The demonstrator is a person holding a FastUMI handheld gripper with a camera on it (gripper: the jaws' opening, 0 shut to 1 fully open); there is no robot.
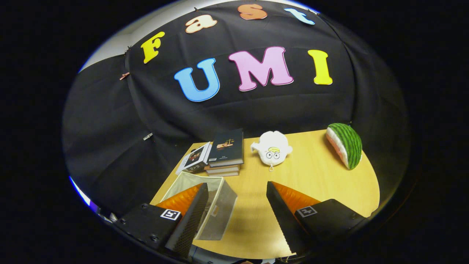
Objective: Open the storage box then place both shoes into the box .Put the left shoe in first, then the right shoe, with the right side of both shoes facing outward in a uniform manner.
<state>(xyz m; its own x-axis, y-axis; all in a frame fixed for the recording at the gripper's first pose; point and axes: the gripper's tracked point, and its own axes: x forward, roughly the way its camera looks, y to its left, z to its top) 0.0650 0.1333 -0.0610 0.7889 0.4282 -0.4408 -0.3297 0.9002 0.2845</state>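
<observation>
Item, gripper (237, 216): we hold it above the near edge of the wooden table (315, 183), its fingers set well apart and gripping nothing, bare tabletop between them. Item, storage box (210, 205): pale, translucent, rectangular, standing on the table's near left corner; the left finger (190, 220) overlaps its near left side in our view, so the box lies just ahead and to the left of the gripper, its long axis running away from us toward the books. We cannot tell whether its top is lidded or open, nor whether anything lies inside. Item, stack of books (225, 154): beyond the box, close to it, with one further book (194, 157) leaning at its left. Item, white plush toy (272, 148): beyond the fingers, roughly centred. Item, watermelon-slice toy (345, 145): far right, well apart from the box. Nothing stands between fingers and box.
</observation>
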